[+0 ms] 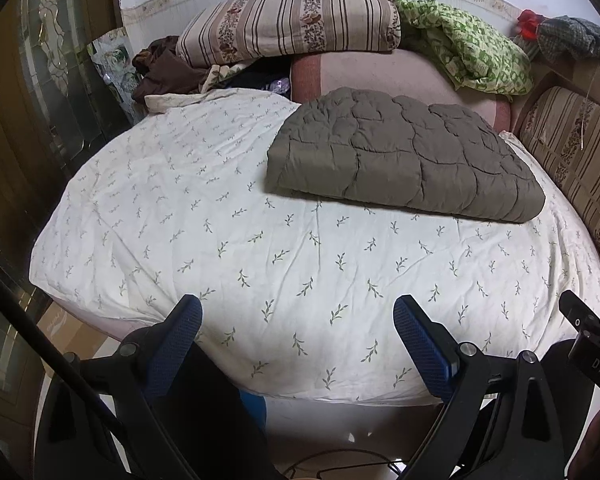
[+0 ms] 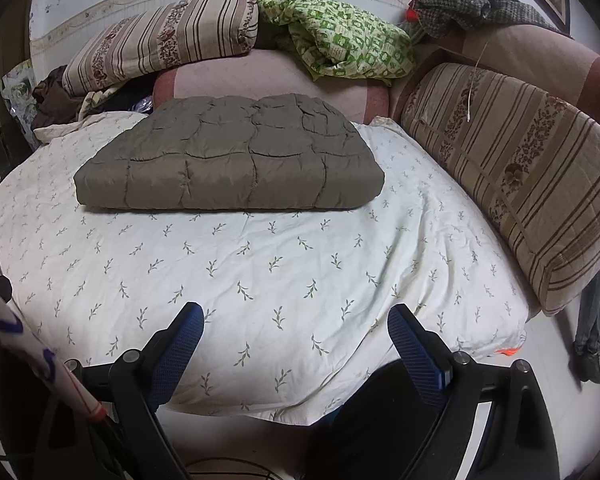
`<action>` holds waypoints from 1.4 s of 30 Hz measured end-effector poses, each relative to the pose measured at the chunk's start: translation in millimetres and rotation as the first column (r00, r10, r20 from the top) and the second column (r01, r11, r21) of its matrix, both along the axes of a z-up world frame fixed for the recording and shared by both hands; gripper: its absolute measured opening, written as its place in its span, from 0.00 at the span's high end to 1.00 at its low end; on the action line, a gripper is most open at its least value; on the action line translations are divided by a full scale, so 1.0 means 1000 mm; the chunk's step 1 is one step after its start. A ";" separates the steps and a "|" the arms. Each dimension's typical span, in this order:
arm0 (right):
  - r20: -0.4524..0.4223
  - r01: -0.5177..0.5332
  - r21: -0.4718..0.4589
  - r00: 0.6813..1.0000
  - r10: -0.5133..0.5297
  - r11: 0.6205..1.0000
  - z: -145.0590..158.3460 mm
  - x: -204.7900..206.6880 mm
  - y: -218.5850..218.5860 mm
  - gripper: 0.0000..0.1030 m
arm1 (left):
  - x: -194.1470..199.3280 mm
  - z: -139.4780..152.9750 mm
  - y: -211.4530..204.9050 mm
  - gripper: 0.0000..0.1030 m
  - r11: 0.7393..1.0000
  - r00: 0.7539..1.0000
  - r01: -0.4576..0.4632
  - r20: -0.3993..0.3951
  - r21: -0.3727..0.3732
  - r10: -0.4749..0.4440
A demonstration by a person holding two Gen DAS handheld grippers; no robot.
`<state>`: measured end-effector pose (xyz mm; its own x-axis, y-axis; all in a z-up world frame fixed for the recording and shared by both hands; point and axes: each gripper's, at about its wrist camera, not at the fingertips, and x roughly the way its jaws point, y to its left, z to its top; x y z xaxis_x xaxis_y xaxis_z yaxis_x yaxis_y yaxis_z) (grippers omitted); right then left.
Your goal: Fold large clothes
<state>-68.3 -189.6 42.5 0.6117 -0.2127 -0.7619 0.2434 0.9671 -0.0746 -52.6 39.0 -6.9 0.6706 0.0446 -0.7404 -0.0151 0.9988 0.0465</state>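
A grey-brown quilted garment (image 1: 400, 156) lies folded into a thick flat rectangle on the far half of the bed; it also shows in the right wrist view (image 2: 228, 156). My left gripper (image 1: 298, 308) is open and empty, held back over the near edge of the bed. My right gripper (image 2: 296, 314) is open and empty too, over the near edge, well short of the garment. Part of the right gripper (image 1: 592, 332) shows at the right edge of the left wrist view.
The bed has a white sheet with a leaf print (image 1: 220, 248), also in the right wrist view (image 2: 260, 280). Striped pillows (image 1: 292, 24) (image 2: 520, 176), a green patterned cloth (image 2: 340, 36), a pink cushion (image 2: 268, 76) and dark clothes (image 1: 160, 68) line the far and right sides.
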 end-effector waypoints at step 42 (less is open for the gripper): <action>-0.033 -0.009 0.009 0.999 0.009 1.000 -0.012 0.045 -0.002 0.07 | 0.044 -0.016 -0.011 0.07 0.999 0.997 0.043 -0.070 0.000 -0.043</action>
<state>-23.2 -191.9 30.6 0.5879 -0.2003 -0.7837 0.2320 0.9699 -0.0738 -8.9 27.5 -23.1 0.6184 0.0176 -0.7857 0.0314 0.9984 0.0470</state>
